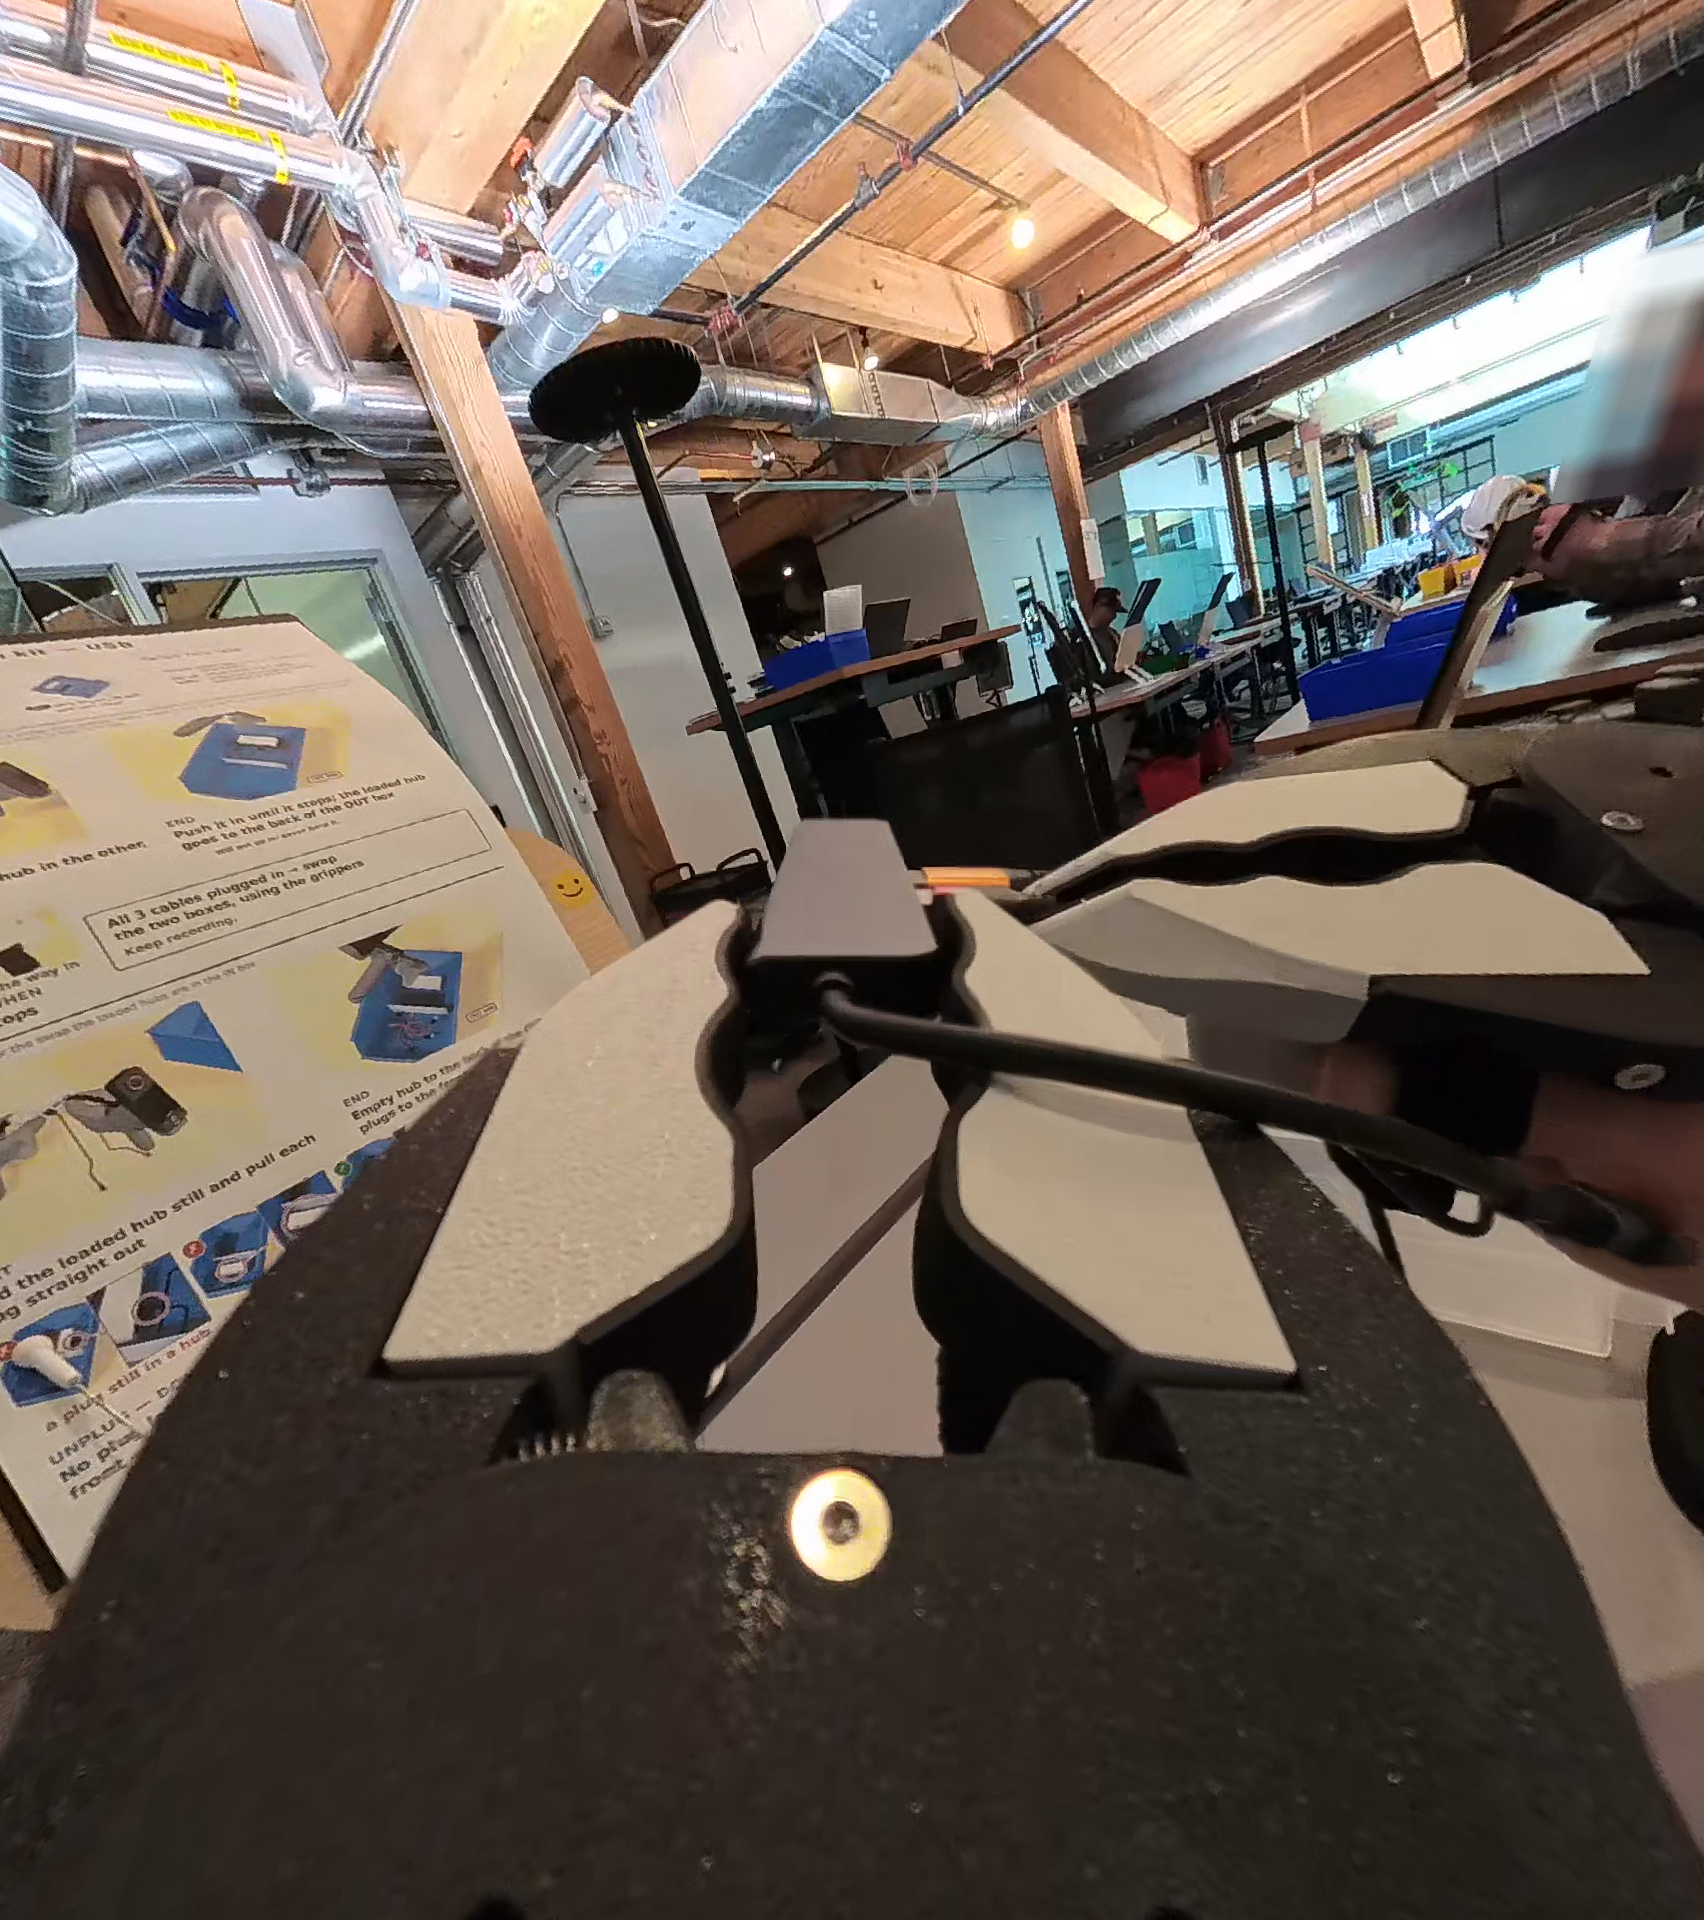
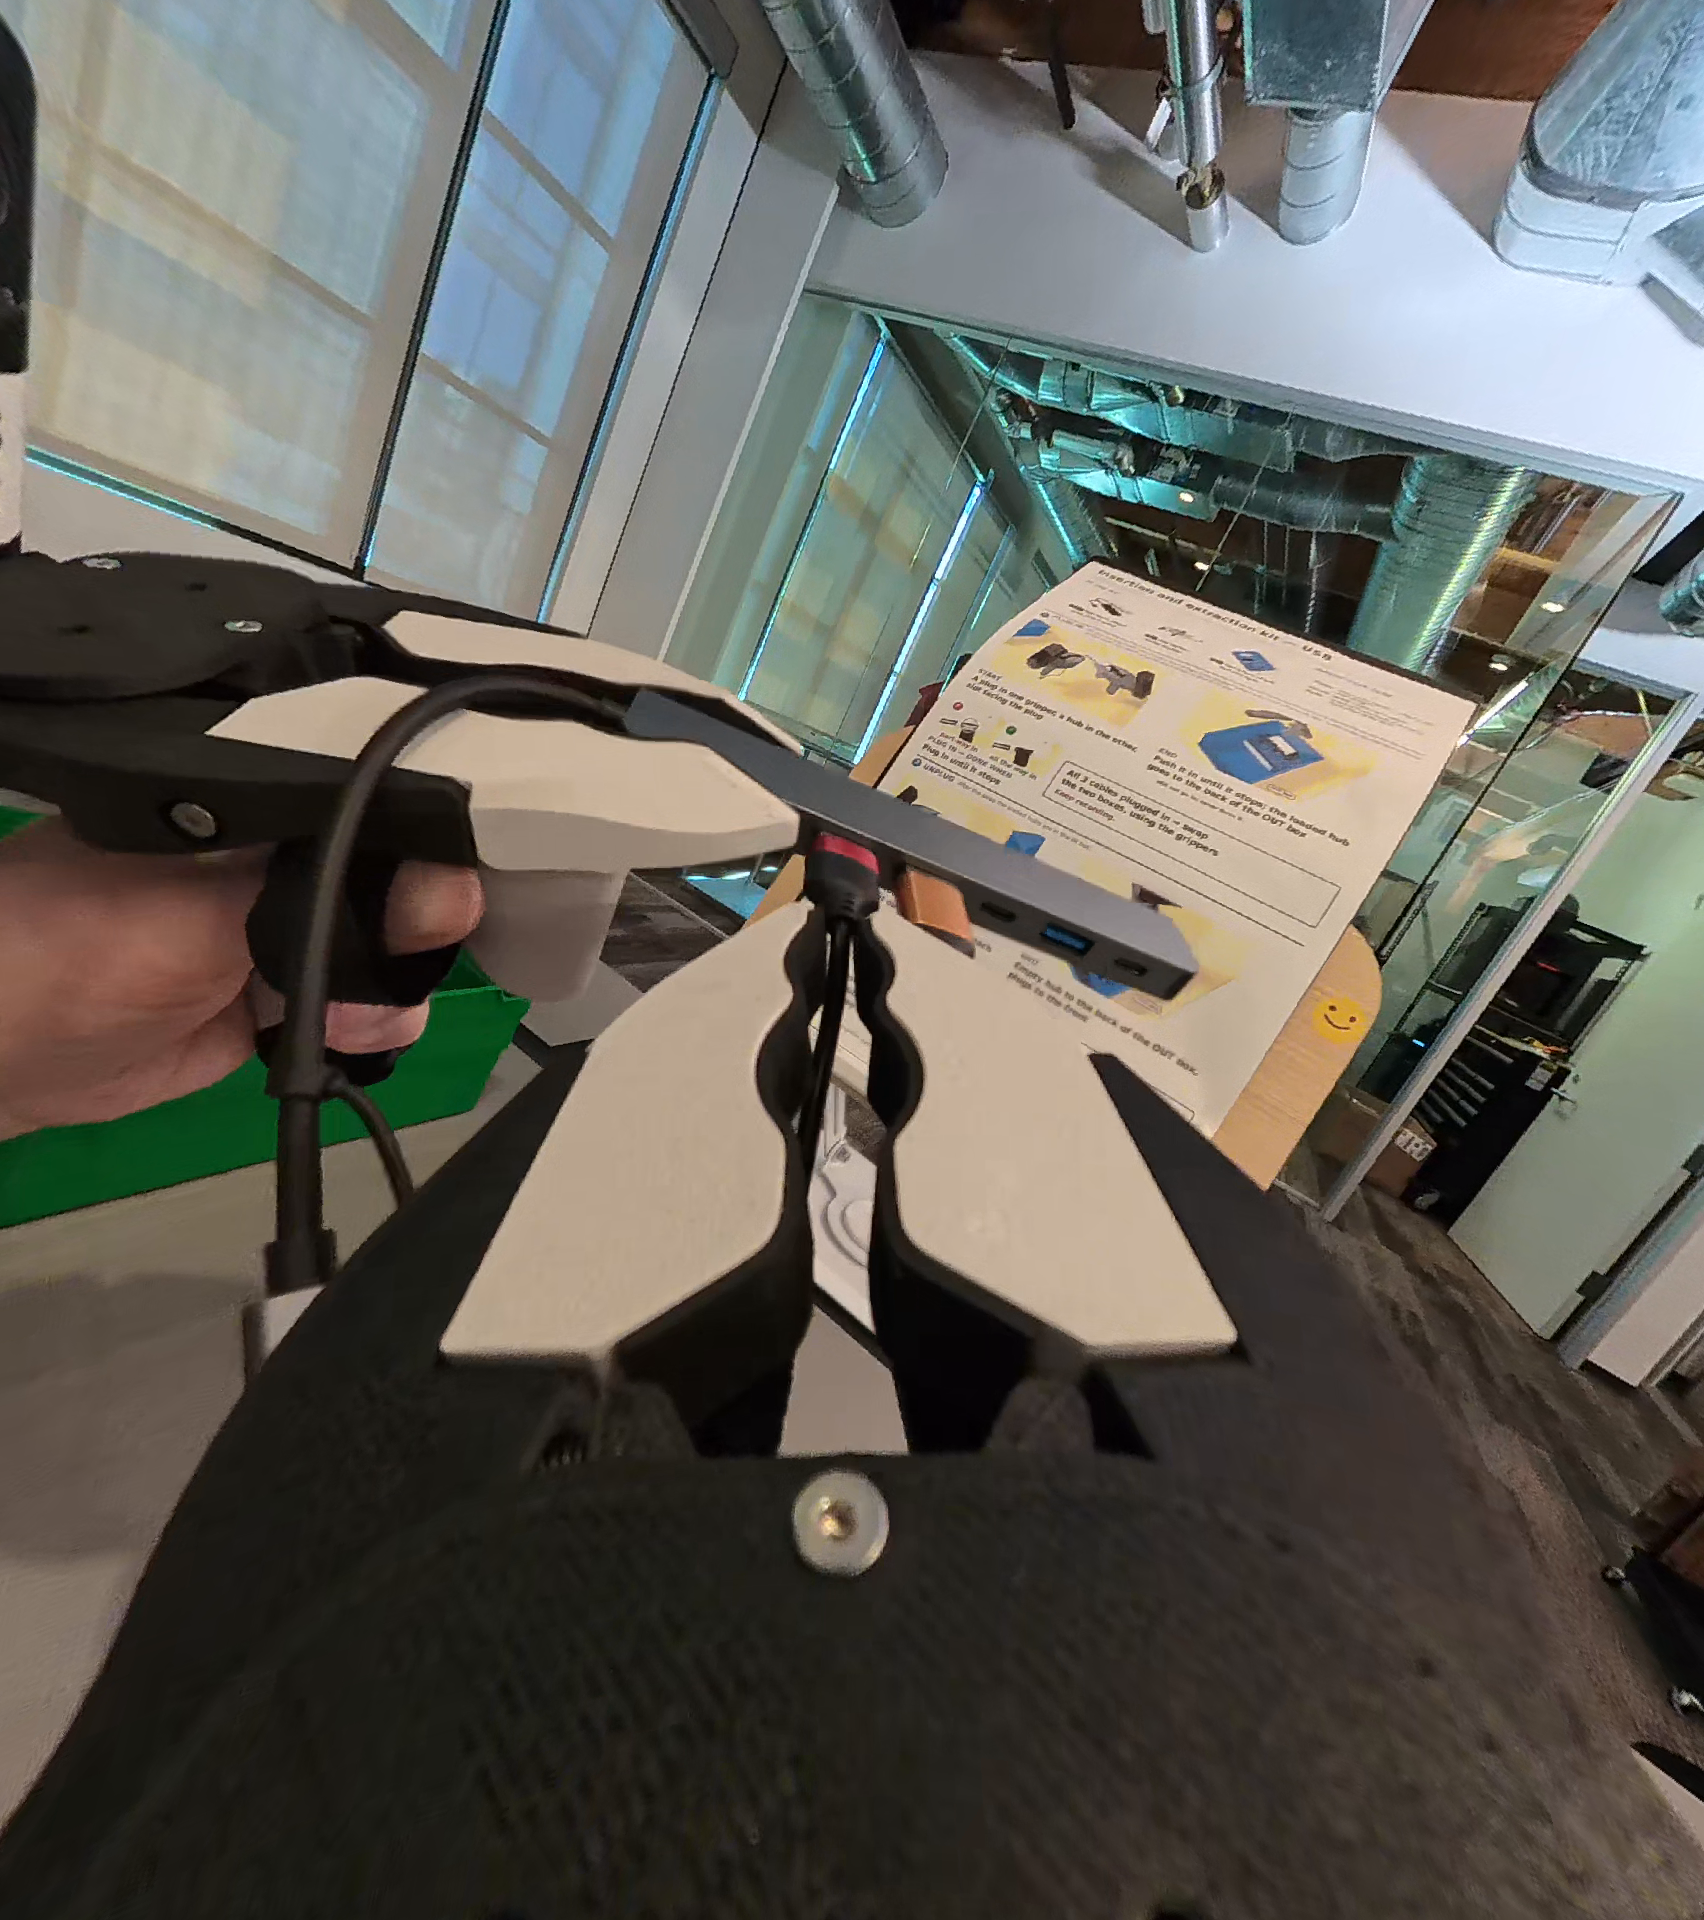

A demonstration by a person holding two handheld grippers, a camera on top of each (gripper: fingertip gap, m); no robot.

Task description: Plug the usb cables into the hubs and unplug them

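My left gripper (image 1: 843,935) is shut on one end of a flat grey USB hub (image 1: 843,883), held in the air. The hub's own black cable (image 1: 1087,1060) trails off to the right. In the right wrist view the hub (image 2: 941,847) sticks out of the left gripper (image 2: 765,779), with free ports on its side. My right gripper (image 2: 837,920) is shut on a black cable with a red-banded plug (image 2: 840,862) that meets the hub's side. I cannot tell how deep it sits. An orange plug (image 2: 936,904) sits in the hub beside it. The right gripper (image 1: 1035,894) shows beside the hub.
An instruction poster on a wooden board (image 1: 152,935) stands to the left, and ahead in the right wrist view (image 2: 1191,790). A green bin (image 2: 204,1122) sits under the left hand. A black pole stand (image 1: 619,384), tables with blue bins (image 1: 1367,675) and a person's arm (image 1: 1658,561) lie behind.
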